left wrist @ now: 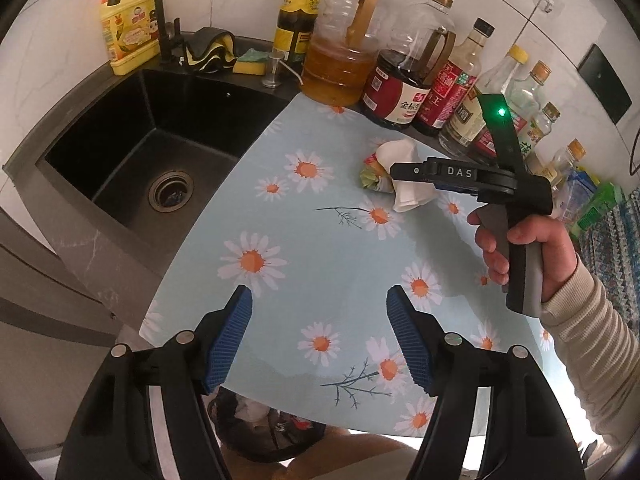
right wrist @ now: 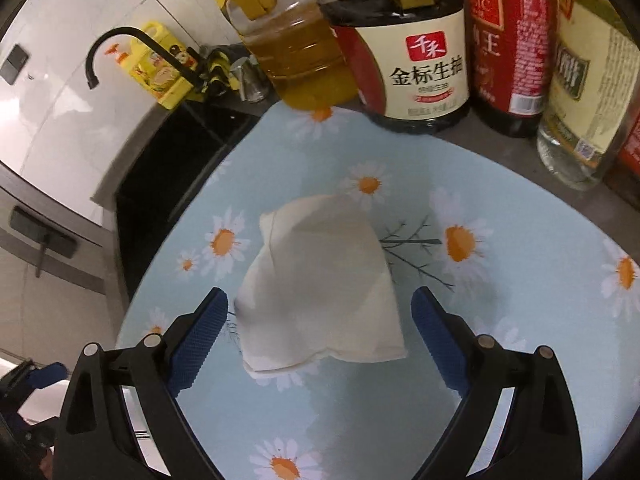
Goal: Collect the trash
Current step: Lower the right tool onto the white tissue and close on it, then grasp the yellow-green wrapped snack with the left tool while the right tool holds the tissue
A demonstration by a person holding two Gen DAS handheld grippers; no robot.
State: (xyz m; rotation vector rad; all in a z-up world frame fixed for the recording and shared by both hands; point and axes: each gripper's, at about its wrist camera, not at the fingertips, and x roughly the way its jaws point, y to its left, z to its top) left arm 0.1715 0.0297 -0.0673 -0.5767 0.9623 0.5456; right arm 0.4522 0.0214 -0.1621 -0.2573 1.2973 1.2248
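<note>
One white paper napkin [right wrist: 320,284] lies on the daisy mat [right wrist: 500,320], one crumpled wrapper [left wrist: 374,176] touching it. The right hand-held gripper [right wrist: 320,332] stands released, fingers either side of the napkin. The left hand-held gripper [left wrist: 320,336] is released, empty. One sink [left wrist: 132,160] adjoins the worktop [right wrist: 496,140].

The left hand-held gripper [left wrist: 319,336] hangs with jaws apart and empty over the daisy-print mat [left wrist: 320,248] on the desk. Ahead and to its right, a hand [left wrist: 520,252] holds the right hand-held gripper [left wrist: 396,171] over a crumpled white tissue [left wrist: 404,196].
</note>
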